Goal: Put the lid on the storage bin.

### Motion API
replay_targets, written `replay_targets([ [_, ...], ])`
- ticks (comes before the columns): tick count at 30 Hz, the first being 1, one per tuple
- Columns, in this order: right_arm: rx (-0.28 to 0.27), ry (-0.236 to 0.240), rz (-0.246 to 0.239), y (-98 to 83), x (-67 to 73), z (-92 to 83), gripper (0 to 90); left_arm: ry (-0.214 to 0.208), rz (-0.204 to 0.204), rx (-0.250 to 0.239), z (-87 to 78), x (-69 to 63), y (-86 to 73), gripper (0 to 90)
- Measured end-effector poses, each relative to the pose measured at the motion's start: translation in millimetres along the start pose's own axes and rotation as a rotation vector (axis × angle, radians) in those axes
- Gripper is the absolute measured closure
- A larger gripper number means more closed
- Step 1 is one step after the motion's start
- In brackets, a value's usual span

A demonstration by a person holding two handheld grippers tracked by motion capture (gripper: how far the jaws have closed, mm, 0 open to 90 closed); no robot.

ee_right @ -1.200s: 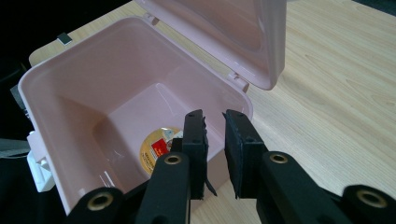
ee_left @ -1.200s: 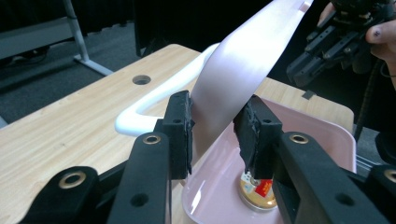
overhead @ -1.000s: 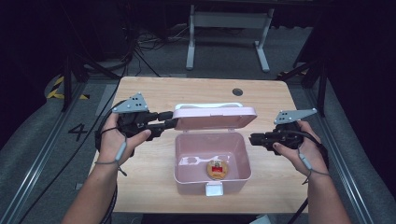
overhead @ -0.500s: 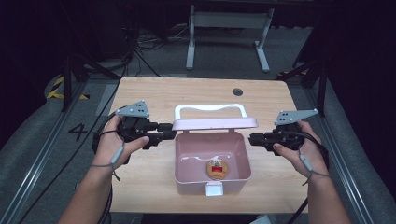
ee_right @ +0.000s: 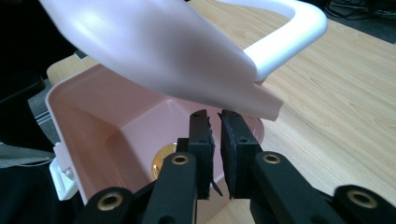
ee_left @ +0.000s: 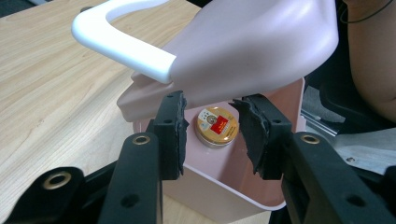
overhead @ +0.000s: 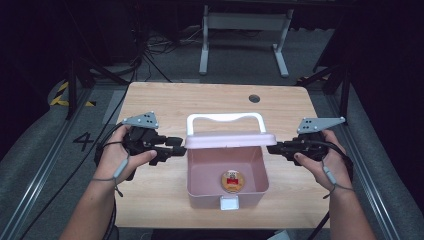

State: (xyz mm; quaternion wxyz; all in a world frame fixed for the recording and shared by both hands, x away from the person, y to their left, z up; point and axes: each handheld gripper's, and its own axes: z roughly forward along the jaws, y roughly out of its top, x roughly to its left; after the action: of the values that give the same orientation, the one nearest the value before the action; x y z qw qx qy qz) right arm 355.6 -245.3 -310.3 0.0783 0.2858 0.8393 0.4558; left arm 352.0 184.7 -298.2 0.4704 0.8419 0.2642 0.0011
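High view: we are closing a pink box (overhead: 227, 172) that sits at the near middle of the worktop (overhead: 165, 100). Its lid (overhead: 231, 139) hangs half lowered over the box's far edge, white handle (overhead: 225, 119) on top.

The left tool (overhead: 181, 148) sits just left of the box at the lid's corner; its jaws have just been opening and stand released, with nothing pinched between them. In the left gripper view the pads (ee_left: 172, 135) frame the box wall without pressing it. The right tool (overhead: 271, 148) sits just right of the box; its jaws have just been closing and stand nearly clenched, and in the right gripper view we see only a thin gap between them, under the lid's edge, holding nothing.

To finish well, we judge the lid should be eased down evenly from both sides, tools kept outside the rim so they are not trapped, then pressed toward the white latch (overhead: 229, 202) at the box's near wall.

Inside the box lies a round gold tin (overhead: 233, 180); it is low and should not block the lid.
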Motion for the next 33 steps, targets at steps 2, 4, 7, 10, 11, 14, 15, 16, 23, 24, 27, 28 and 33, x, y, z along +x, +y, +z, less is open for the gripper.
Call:
replay_targets([
  [2,-0.009,0.002,0.0,0.4,0.5,-1.0,85.2,-0.006,-0.01,0.002,-0.5,0.8,-1.1,60.4],
  [4,-0.016,0.009,-0.004,0.9,0.9,-2.1,86.1,-0.006,-0.014,0.012,-1.8,3.0,-2.5,59.8],
  [7,-0.018,0.016,-0.004,1.1,1.7,-2.9,87.4,0.009,-0.026,0.001,-5.8,7.6,-4.1,58.2],
  [10,-0.01,0.02,-0.007,1.3,3.0,-2.5,88.2,0.05,-0.035,-0.01,-10.9,10.7,-4.9,56.8],
  [11,-0.004,0.019,-0.009,1.3,3.4,-2.3,88.3,0.059,-0.035,-0.015,-13.2,12.9,-5.7,56.3],
  [14,0.011,0.023,-0.012,1.3,5.0,-2.8,88.3,0.084,-0.054,-0.032,-18.4,21.3,-9.0,54.9],
  [15,0.013,0.024,-0.014,1.3,5.3,-3.2,88.3,0.084,-0.054,-0.032,-18.4,21.3,-9.0,54.0],
  [16,0.014,0.025,-0.015,1.4,5.6,-3.5,88.3,0.121,-0.06,-0.035,-20.2,27.7,-11.6,53.4],
  [23,0.056,0.044,-0.028,0.9,8.2,-3.9,88.0,0.176,-0.072,-0.067,-18.8,49.7,-19.6,44.1],
  [24,0.064,0.049,-0.027,0.6,8.2,-3.8,87.7,0.19,-0.08,-0.071,-18.4,52.5,-20.7,43.4],
  [27,0.083,0.057,-0.037,-0.4,8.4,-3.9,86.9,0.217,-0.09,-0.067,-17.4,61.2,-24.3,39.4],
  [28,0.086,0.064,-0.039,-0.5,8.8,-4.1,86.2,0.232,-0.096,-0.066,-17.1,64.1,-25.8,38.2],
  [33,0.124,0.087,-0.074,0.0,14.9,-4.0,86.4,0.268,-0.134,-0.049,-16.7,77.3,-33.1,37.5],
])
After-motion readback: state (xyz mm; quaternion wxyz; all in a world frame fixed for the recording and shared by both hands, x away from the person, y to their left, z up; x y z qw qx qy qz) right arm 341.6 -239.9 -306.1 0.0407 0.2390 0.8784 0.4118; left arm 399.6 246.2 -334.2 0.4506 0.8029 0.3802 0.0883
